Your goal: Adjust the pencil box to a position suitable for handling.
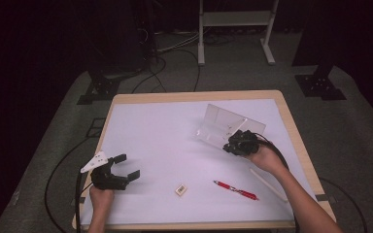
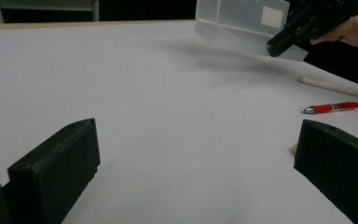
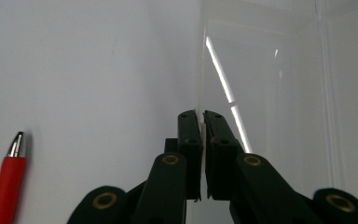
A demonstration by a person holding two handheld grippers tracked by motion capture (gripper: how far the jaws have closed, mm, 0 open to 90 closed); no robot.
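Table: one, wooden edge, white sheet over nearly the whole top.
Clear plastic box: one, see-through, at the right far part of the sheet, tilted with one side lifted off the surface; in the left gripper view seen raised above its own shadow; in the right gripper view one thin wall runs up between the jaws.
Grippers: two, both black.
Right gripper: at the near right edge of the box, held in the right hand; jaws together, clamped on the box wall; pinch seen close in the right gripper view and from afar in the left gripper view.
Left gripper: at the near left of the sheet, held in the left hand; jaws wide apart, nothing between them, bare sheet ahead.
Pens: one, red, lying near right, well apart from the box; tip also at the left edge of the right gripper view.
Pale sticks: one, thin, lying just right of the red pen, slanting toward the near right corner.
Small tan blocks: one, near centre, between the left gripper and the pen.
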